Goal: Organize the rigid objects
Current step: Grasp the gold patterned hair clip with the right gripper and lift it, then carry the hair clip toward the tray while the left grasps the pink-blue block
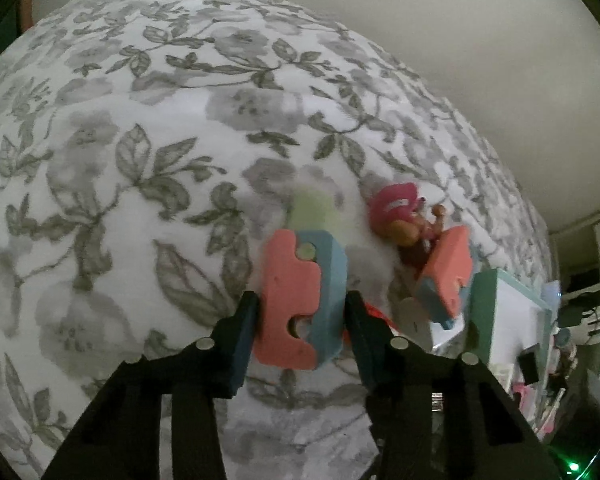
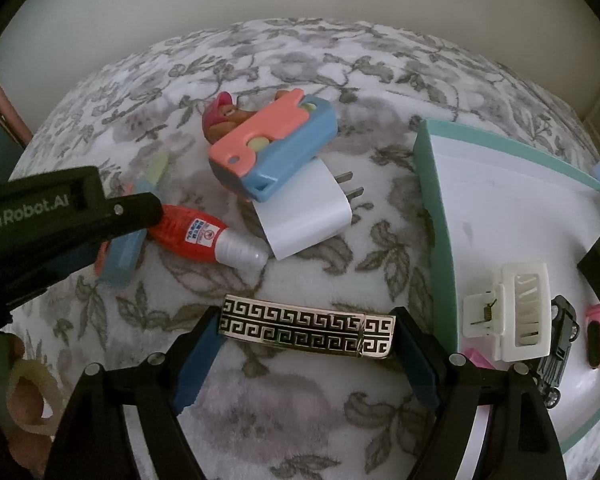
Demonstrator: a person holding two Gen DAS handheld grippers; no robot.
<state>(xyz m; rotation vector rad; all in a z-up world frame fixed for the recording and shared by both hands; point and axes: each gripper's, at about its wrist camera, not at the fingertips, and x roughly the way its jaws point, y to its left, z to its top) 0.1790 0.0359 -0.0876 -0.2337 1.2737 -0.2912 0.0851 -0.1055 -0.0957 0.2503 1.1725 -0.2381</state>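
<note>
Gold-and-black patterned lighter (image 2: 308,330) sits crosswise between the right gripper's (image 2: 306,344) fingers, which clamp its two ends; its long axis runs left to right, just above the floral blanket (image 2: 300,400). Left gripper (image 1: 300,312) is closed on a pink-and-blue toy (image 1: 300,300), long axis pointing away from the camera. Progress looks partial: the green-rimmed tray (image 2: 436,208) already holds a white hair clip (image 2: 512,312), toy cars and a black block. Farther out, a red tube (image 2: 196,232), white charger (image 2: 308,216), second pink-and-blue toy (image 2: 272,144) and figurine (image 2: 220,116) remain loose.
</note>
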